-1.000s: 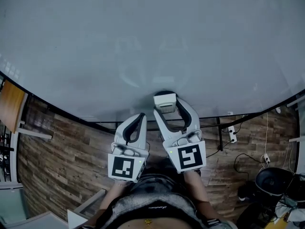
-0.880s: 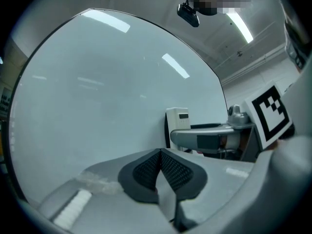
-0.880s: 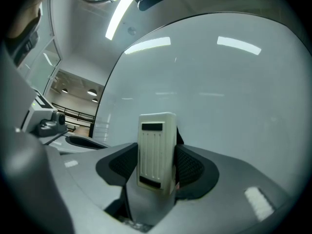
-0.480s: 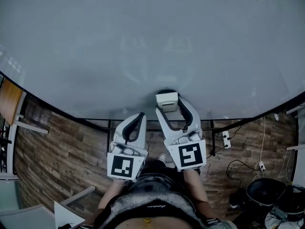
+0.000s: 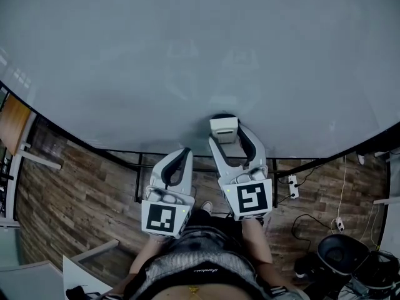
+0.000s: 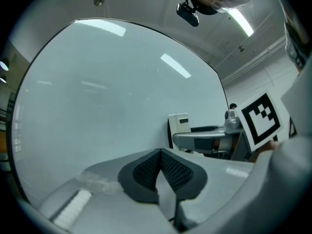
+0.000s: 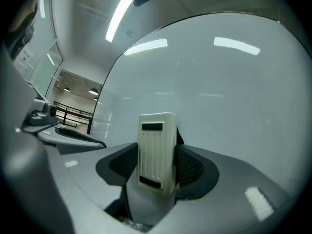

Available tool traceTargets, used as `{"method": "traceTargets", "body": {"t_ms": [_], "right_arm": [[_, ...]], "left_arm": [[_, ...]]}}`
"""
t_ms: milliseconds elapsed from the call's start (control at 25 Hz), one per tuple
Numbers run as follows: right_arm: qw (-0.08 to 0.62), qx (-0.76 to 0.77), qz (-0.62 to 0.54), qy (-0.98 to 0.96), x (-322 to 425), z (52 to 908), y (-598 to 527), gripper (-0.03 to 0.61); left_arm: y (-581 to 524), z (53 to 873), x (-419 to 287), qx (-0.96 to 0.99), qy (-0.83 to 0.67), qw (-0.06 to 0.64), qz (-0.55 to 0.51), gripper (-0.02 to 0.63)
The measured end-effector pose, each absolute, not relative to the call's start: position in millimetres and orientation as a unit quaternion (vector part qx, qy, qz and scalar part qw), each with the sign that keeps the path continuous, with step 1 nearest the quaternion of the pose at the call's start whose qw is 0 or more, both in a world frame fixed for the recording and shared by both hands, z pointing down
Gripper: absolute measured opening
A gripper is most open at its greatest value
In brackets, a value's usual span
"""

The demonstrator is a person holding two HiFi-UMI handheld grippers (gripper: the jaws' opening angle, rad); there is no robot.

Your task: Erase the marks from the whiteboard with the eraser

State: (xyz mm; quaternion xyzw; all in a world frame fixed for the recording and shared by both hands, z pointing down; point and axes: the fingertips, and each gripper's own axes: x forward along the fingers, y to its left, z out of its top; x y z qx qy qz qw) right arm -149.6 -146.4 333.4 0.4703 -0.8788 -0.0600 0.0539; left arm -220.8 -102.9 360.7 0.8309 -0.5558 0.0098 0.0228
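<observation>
At the lower left of the head view: left gripper (image 5: 185, 152), jaws pressed together on nothing, poised just short of the whiteboard's lower edge and taking no part.

Just beside it, to the right: right gripper (image 5: 225, 141), clamped on the eraser (image 5: 224, 127). The eraser is carried upright, long axis in line with the jaws, its far end raised at the bottom of the whiteboard (image 5: 200, 55). Contact with the surface cannot be confirmed.

Above and ahead of both: board surface, filling the view. No distinct marks are made out, only faint cloudiness near the centre, possibly reflection.

Judged: any strokes to be wiped lie upward and forward of the eraser. The right gripper is nearer the board and is the only one equipped.
</observation>
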Motion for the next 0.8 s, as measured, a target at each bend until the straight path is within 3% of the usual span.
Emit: {"method": "traceTargets", "body": {"t_ms": [800], "right_arm": [[0.06,0.556,-0.056,-0.827,-144.2,331.7,-142.3,0.247]], "left_arm": [[-100.7,358.4,-229.8,0.874,-0.485,0.025,0.0,0.005]]}}
